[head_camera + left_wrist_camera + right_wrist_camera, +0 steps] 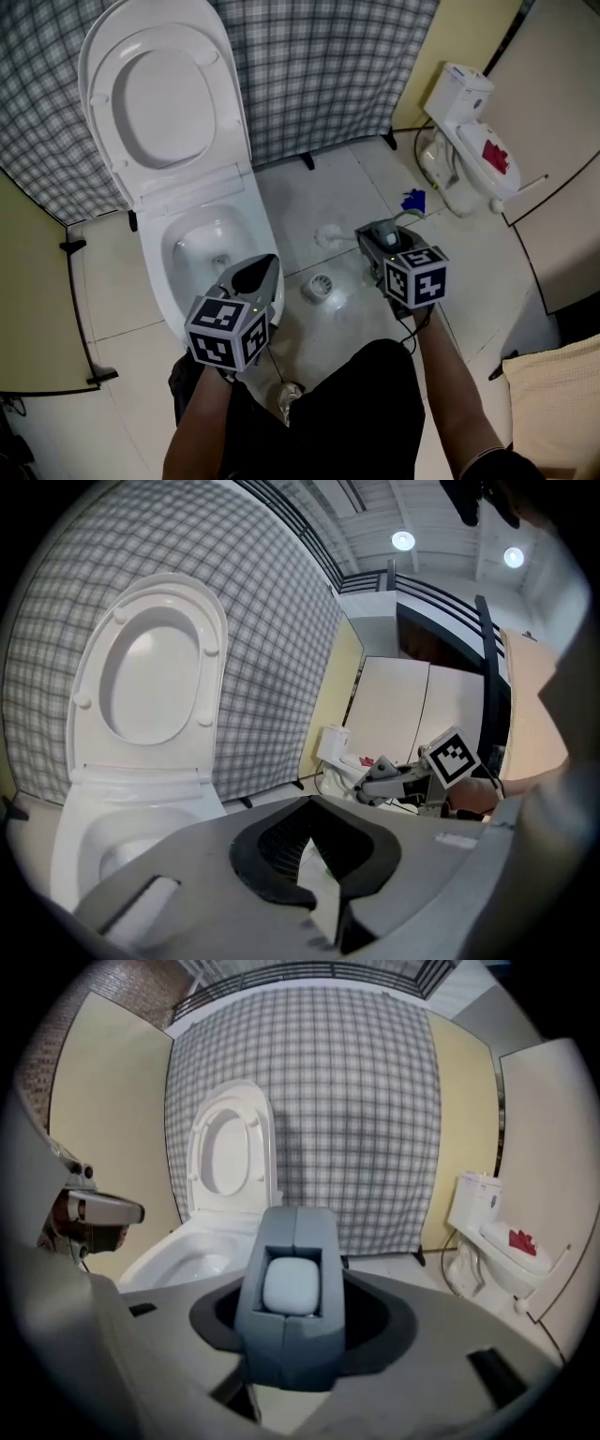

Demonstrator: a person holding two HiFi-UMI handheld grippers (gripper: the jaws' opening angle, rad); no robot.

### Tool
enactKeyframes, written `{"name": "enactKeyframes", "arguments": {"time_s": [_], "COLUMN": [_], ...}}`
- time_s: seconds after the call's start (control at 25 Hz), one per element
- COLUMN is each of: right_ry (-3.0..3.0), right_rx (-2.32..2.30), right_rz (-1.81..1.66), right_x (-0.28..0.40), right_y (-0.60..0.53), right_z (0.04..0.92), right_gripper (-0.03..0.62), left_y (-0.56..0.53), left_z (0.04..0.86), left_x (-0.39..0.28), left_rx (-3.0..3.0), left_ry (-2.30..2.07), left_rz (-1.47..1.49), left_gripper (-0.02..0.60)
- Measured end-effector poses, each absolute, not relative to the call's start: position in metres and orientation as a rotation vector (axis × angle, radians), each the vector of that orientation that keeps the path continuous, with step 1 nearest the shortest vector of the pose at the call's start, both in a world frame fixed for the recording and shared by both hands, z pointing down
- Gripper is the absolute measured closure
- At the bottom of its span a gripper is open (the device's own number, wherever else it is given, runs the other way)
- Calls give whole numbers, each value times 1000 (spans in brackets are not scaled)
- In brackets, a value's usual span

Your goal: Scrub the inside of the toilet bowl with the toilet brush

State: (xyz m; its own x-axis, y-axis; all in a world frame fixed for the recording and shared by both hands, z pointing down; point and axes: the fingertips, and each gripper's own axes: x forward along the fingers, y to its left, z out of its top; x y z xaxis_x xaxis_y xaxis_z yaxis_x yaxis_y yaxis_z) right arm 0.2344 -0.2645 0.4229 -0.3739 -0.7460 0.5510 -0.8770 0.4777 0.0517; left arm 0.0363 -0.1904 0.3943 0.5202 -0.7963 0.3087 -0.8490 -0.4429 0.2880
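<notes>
The white toilet stands at the left with its lid and seat raised, and the bowl shows a little water. My left gripper hovers over the bowl's front right rim, jaws together with nothing in them. My right gripper is to the right, above the floor, and is shut on the toilet brush's grey handle. The handle fills the gap between its jaws. The white brush head sticks out to the left, over the tiles beside the bowl.
A second white toilet with a red mark stands at the back right, a blue thing on the floor before it. A round floor drain lies between the grippers. A checked curtain hangs behind. Yellow partitions close the left side.
</notes>
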Motion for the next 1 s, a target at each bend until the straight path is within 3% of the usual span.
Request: {"name": "enactKeyframes", "arguments": {"time_s": [0.44,0.72,1.0], "right_ry": [-2556,-2702,-2712], "right_rx": [1329,1173,1009], "right_rz": [73,59,139], "right_x": [159,90,31], "right_y": [-244,-228,-215], "right_z": [277,262,308], "right_gripper": [368,368,368], "left_y": [-167,-151,-133], "left_z": [351,348,366], "left_x": [-16,-74,-121], "left_rx": [2363,2285,2193], "left_ry": [-1510,-1646,-1728], "left_rz": [142,133,129], "left_gripper": [572,572,572]}}
